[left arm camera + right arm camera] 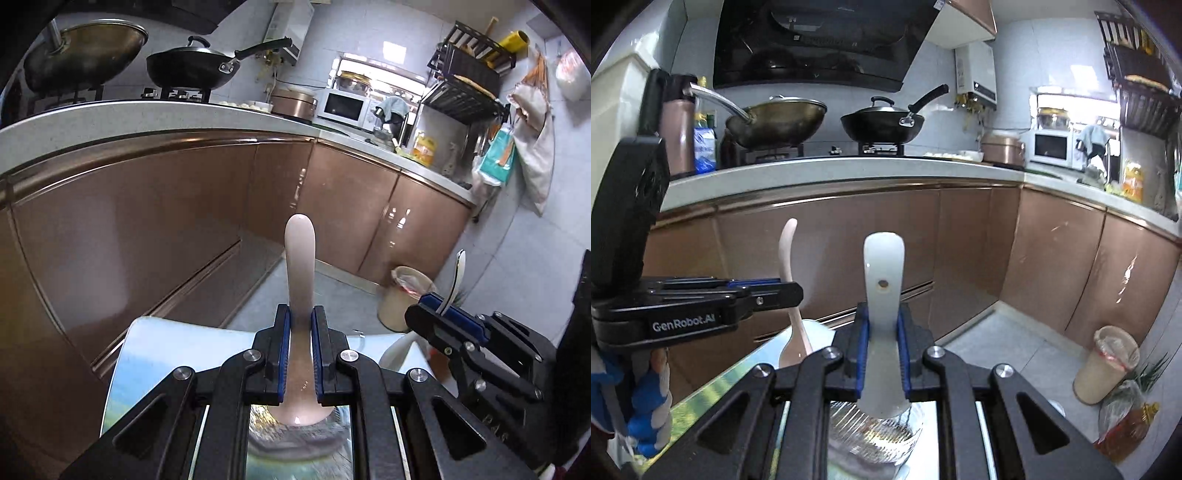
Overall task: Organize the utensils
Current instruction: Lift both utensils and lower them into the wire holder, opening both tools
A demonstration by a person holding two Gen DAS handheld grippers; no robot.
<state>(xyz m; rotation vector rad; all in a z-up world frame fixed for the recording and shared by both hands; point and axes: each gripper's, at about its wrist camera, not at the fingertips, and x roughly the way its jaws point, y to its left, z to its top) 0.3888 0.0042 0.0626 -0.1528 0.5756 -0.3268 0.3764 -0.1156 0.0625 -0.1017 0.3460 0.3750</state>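
Observation:
My left gripper (300, 314) is shut on a pink spoon (300, 258), whose handle sticks forward and up between the blue pads while its bowl end lies back near the camera. My right gripper (882, 314) is shut on a white spoon (883, 269) held the same way. Each gripper shows in the other's view: the right gripper (439, 314) with the white spoon (456, 277) at the right, the left gripper (792, 293) with the pink spoon (786, 254) at the left. A ribbed glass bowl (875, 432) sits under both on the table (166, 350).
Brown cabinets (147, 229) under a white counter (849, 170) face me, with two woks (882, 123), a rice cooker and a microwave (1051, 147) on top. A lined bin (1104, 369) and an oil bottle (1123, 432) stand on the floor. A gloved hand (646, 406) holds the left gripper.

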